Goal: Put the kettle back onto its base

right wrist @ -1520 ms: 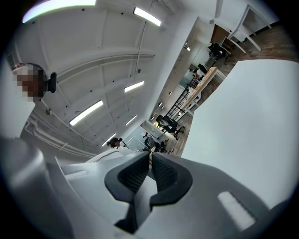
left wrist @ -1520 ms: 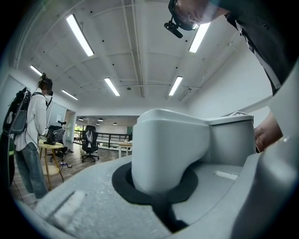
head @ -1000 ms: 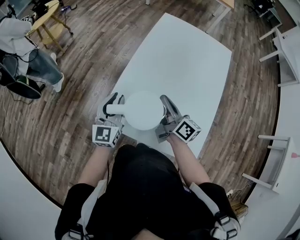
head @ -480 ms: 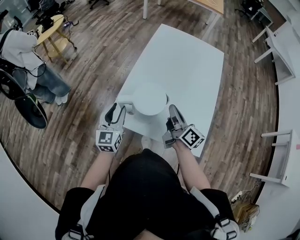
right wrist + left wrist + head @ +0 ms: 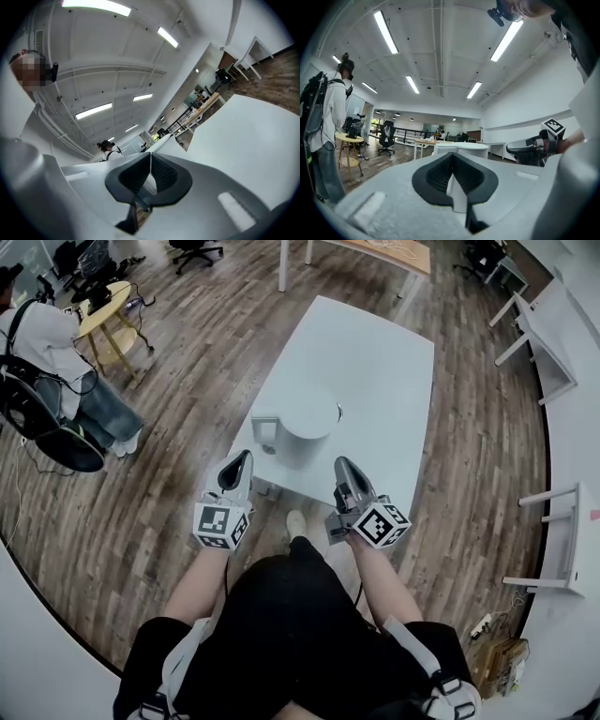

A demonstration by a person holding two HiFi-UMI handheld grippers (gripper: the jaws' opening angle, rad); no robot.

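Observation:
The white kettle (image 5: 302, 414) stands on the white table (image 5: 375, 362) near its front left corner, handle (image 5: 265, 432) turned left. Whether a base lies under it is hidden. My left gripper (image 5: 245, 459) hangs off the table's front edge, short of the handle, and touches nothing. Its jaws have just closed with nothing between them. In the left gripper view the kettle (image 5: 461, 148) shows beyond the shut left gripper (image 5: 451, 164). My right gripper (image 5: 340, 466) is also back from the table, shut and empty; the right gripper view shows the right gripper (image 5: 150, 168) closed.
Wooden floor (image 5: 178, 362) surrounds the table. A person sits at far left beside a round yellow table (image 5: 103, 310) and a black chair (image 5: 56, 442). More white tables (image 5: 553, 343) stand at right. The holder's shoe (image 5: 295, 521) is below the table edge.
Both grippers have drawn back from the kettle toward the holder's body. The left let go of the handle and shut. The kettle stays standing on the table.

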